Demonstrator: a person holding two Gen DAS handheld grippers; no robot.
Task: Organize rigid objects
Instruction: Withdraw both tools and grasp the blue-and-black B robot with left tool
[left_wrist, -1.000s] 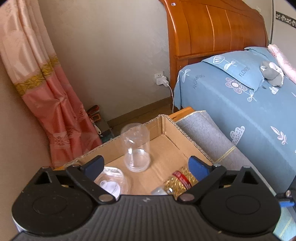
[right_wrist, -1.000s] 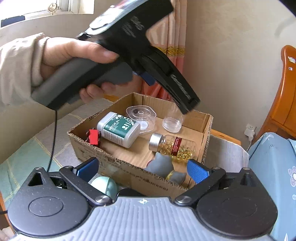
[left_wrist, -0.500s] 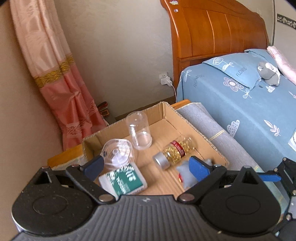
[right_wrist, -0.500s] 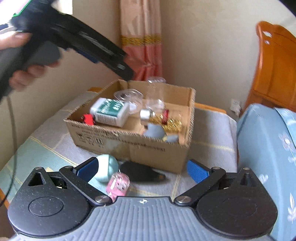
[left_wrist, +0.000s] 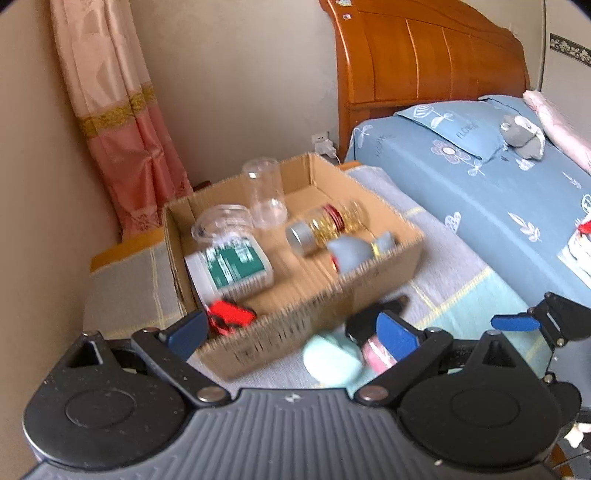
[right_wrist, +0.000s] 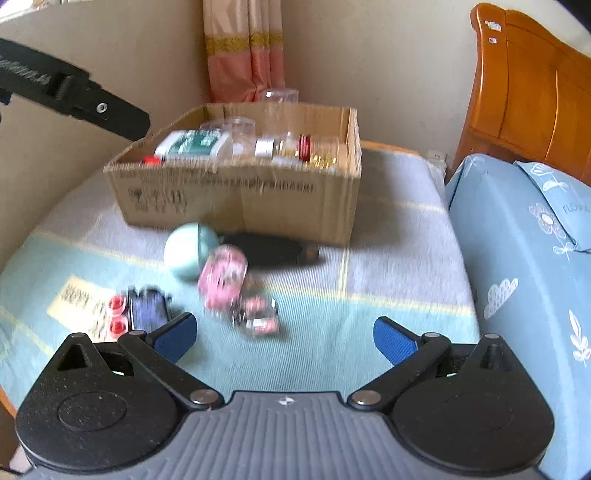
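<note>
On a cloth-covered table (right_wrist: 388, 236) beside the bed (left_wrist: 498, 192), a cardboard box (right_wrist: 258, 199) sits with several items already inside: a white bottle with a green label (left_wrist: 231, 264) lying flat, a red toy car (left_wrist: 229, 315) in the near corner, a clear round lid (left_wrist: 221, 223), an upright clear plastic jar (left_wrist: 264, 195) at the back, a bottle of gold capsules (left_wrist: 325, 229) on its side, and a grey figurine (left_wrist: 351, 253) against the front wall. Outside the box, on the cloth just in front of it, lie a pale mint ball (right_wrist: 190, 251), touching or just beside a black oblong object (right_wrist: 273, 249), a pink container (right_wrist: 223, 277), a small clear case with pink contents (right_wrist: 256, 315), and a purple toy car with red wheels (right_wrist: 142, 308) near a yellow printed patch. Motion blur softens most of these, so their finer details cannot be made out. Both tools hang above the table with nothing between their pads. The left gripper (left_wrist: 291, 334) has its blue fingers spread wide, looking down over the box's near corner and the ball. The right gripper (right_wrist: 284, 338) also has its fingers spread wide apart, hovering over the bare cloth near the clear case. A pink curtain (left_wrist: 122, 122) hangs in the corner behind the box, and a wooden headboard (left_wrist: 424, 62) rises at the head of the bed.
</note>
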